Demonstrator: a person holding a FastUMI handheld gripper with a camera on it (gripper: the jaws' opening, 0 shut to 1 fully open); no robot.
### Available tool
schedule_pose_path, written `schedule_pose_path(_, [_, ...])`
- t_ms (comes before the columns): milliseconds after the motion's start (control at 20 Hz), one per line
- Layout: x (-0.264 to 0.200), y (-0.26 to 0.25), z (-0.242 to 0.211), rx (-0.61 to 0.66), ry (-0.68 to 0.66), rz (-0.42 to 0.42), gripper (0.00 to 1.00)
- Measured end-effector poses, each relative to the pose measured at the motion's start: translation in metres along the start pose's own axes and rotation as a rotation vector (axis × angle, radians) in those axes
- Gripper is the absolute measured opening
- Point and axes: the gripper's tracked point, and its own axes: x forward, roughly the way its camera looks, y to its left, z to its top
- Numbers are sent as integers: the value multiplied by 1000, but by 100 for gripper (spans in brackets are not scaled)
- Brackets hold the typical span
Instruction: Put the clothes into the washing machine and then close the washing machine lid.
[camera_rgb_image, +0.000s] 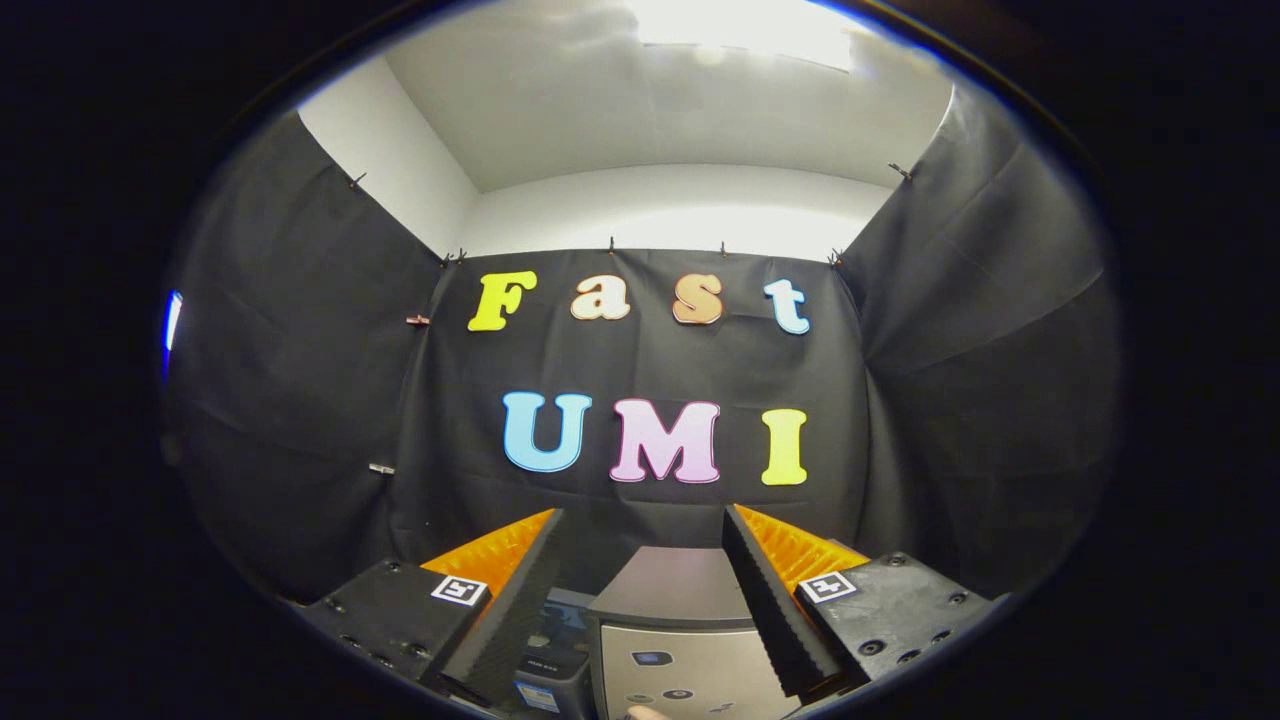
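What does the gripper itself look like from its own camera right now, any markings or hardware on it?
The gripper has two wedge-shaped fingers with ribbed, saw-toothed inner faces. Each sits on a dark blocky mount with screw holes on top and a small square black-and-white marker tag. No cables are visible.

1 washing machine (672, 640) and 1 gripper (640, 590) (2 fingers spread apart).
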Motion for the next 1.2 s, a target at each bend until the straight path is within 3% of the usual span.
schedule_pose_path(1200, [14,-25,-17,29,49,-34,97])
